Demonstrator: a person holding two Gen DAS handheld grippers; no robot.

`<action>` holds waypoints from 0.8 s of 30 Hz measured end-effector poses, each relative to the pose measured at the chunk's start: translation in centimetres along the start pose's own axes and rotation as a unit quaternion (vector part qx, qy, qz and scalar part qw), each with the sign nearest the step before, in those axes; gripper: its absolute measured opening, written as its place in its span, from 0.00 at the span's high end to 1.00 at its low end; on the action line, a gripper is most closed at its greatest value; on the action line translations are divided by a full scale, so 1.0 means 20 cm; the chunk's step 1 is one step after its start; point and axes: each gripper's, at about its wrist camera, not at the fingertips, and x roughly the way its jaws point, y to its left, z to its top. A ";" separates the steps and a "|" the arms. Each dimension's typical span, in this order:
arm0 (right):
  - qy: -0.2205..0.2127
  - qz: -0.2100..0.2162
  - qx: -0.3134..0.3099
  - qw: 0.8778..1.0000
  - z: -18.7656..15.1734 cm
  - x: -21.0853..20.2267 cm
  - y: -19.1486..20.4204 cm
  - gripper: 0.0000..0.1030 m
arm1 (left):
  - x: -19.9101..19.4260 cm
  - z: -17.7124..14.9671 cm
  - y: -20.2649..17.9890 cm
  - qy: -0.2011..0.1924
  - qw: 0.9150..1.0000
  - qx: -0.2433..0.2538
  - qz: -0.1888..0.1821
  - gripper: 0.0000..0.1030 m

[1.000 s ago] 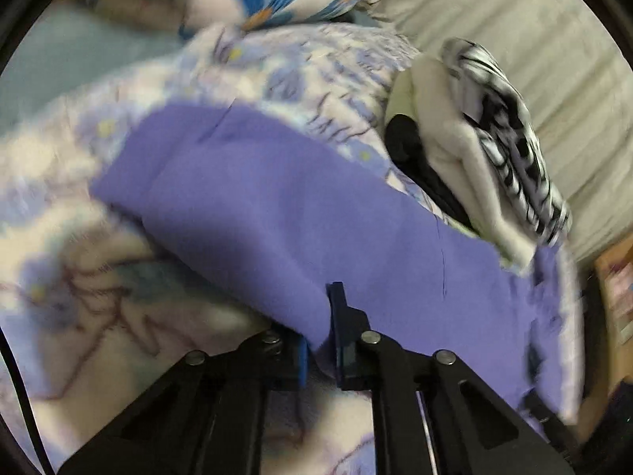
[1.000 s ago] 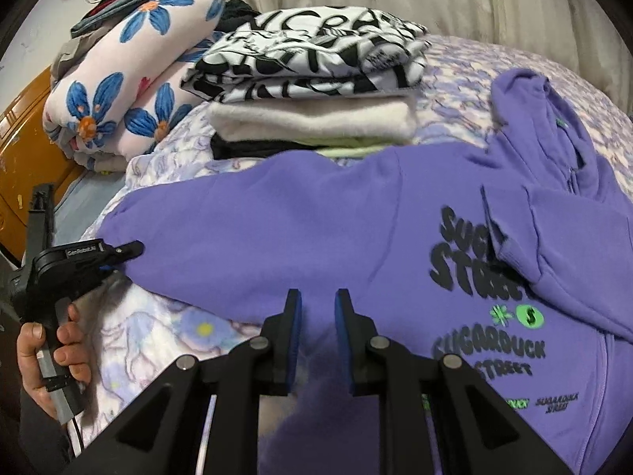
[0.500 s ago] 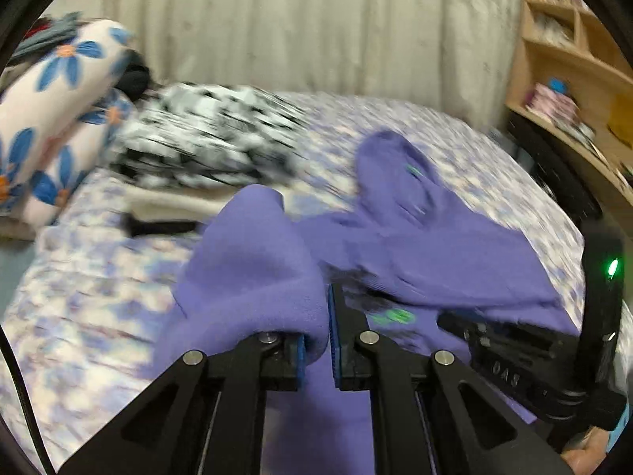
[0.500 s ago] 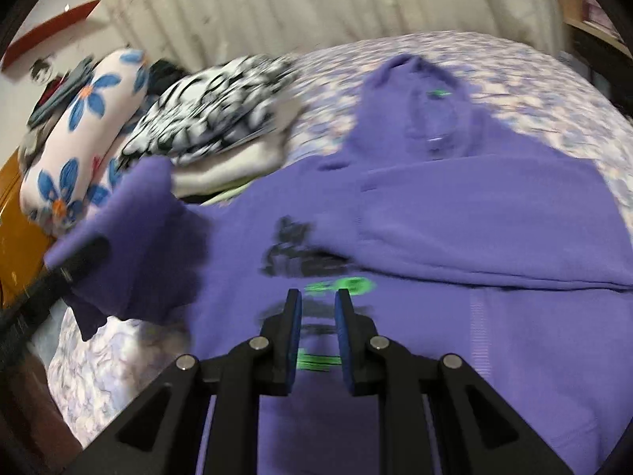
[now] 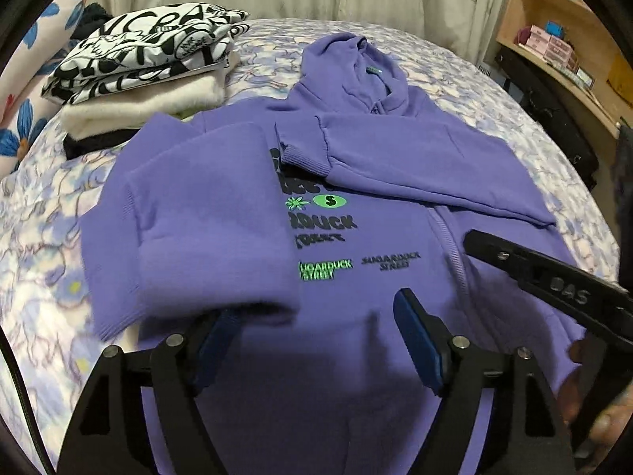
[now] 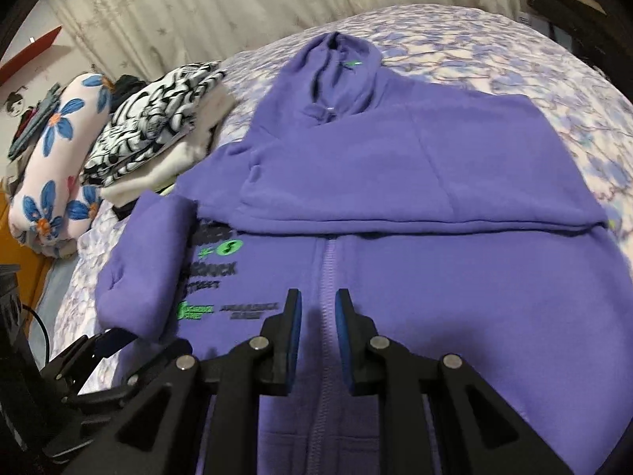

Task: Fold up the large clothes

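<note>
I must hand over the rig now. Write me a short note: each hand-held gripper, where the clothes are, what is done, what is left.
Left hand-held gripper: jaws have just opened, nothing between them; the sleeve it carried lies folded on the hoodie.
Right hand-held gripper: empty, jaws slightly apart, over the zipper.
Hoodie lies face up on the bed; folded stack beside it.
Done: both sleeves folded in.
Left: probably fold the body and hood, then stack.

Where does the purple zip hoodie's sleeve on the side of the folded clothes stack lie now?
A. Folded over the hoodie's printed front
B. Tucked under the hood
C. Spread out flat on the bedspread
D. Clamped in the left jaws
A: the sleeve lies doubled over the purple zip hoodie, covering part of its print, and the left gripper stands open, off it.
</note>
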 end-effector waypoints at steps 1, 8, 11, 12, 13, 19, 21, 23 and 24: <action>0.000 0.011 -0.008 1.000 0.00 0.00 0.03 0.83 | -0.03 -0.02 0.02 0.000 1.000 -0.006 -0.005 0.25; -0.020 0.057 -0.076 0.995 -0.01 -0.08 0.29 0.44 | -0.27 -0.10 0.19 -0.029 0.998 -0.052 0.019 0.25; -0.022 0.066 -0.101 0.992 -0.03 -0.10 0.39 0.43 | -0.34 -0.14 0.29 -0.035 0.996 -0.076 0.040 0.25; -0.021 0.067 -0.108 0.992 -0.04 -0.10 0.42 0.43 | -0.36 -0.15 0.32 -0.035 0.995 -0.083 0.044 0.25; -0.019 0.068 -0.115 0.991 -0.05 -0.10 0.44 0.43 | -0.37 -0.16 0.34 -0.035 0.994 -0.089 0.050 0.25; -0.001 0.067 -0.155 0.986 -0.13 -0.06 0.57 0.43 | -0.40 -0.20 0.42 -0.028 0.989 -0.111 0.091 0.25; 0.001 0.061 -0.174 0.983 -0.14 -0.05 0.61 0.43 | -0.40 -0.21 0.43 -0.026 0.988 -0.116 0.096 0.25; 0.007 0.056 -0.192 0.980 -0.15 -0.02 0.65 0.43 | -0.40 -0.21 0.45 -0.023 0.988 -0.121 0.095 0.25; 0.009 0.054 -0.197 0.979 -0.16 -0.01 0.66 0.43 | -0.39 -0.21 0.46 -0.022 0.987 -0.124 0.095 0.25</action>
